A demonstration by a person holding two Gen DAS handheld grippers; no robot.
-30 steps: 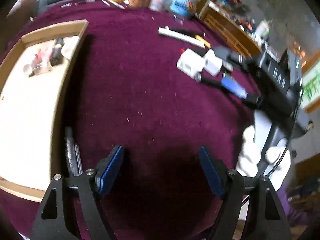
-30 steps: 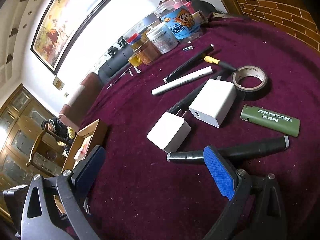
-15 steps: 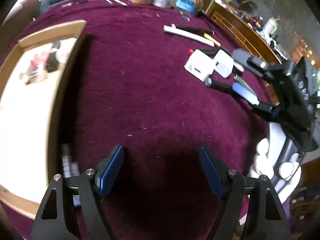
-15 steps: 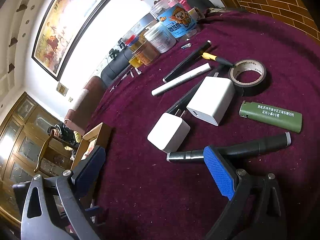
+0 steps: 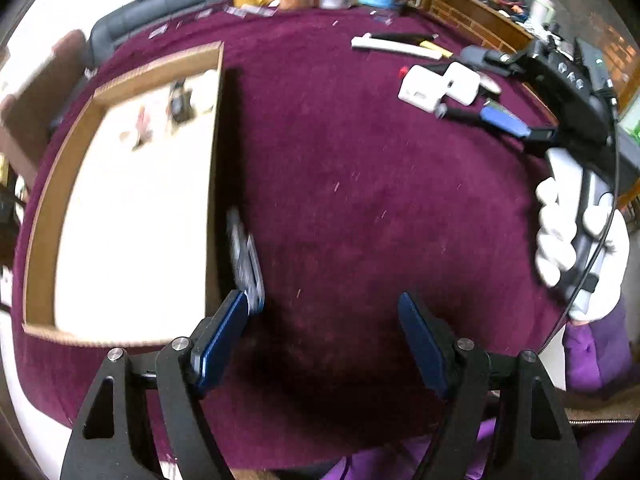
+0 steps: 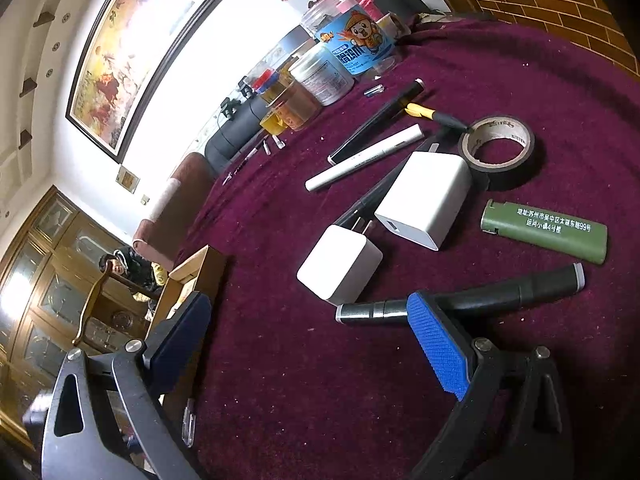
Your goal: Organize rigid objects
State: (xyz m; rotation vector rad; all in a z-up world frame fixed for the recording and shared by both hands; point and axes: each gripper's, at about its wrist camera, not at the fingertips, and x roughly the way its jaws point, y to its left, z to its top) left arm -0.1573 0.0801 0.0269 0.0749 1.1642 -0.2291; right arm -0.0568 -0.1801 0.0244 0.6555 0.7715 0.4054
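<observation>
On the maroon cloth lie two white chargers [image 6: 340, 264] [image 6: 424, 200], a black marker [image 6: 460, 296], a green lighter [image 6: 544, 230], a tape roll [image 6: 498, 148], a white pen [image 6: 364, 158] and a black pen [image 6: 376, 122]. My right gripper [image 6: 308, 340] is open, its blue pad beside the black marker. My left gripper [image 5: 324, 340] is open and empty over bare cloth. A clear pen [image 5: 244, 256] lies beside the wooden tray [image 5: 216, 120], just ahead of the left finger. The right gripper [image 5: 504, 92] shows in the left wrist view near the chargers [image 5: 420, 88].
The tray holds a few small items [image 5: 176, 100] at its far end. Jars and tubs [image 6: 332, 68] stand at the table's far edge. A gloved hand [image 5: 560, 232] holds the right gripper. A chair [image 6: 172, 208] and cabinet stand beyond the table.
My left gripper has shifted towards the tray, so the clear pen now lies just ahead of its left finger. The right gripper has barely moved and stays open by the marker.
</observation>
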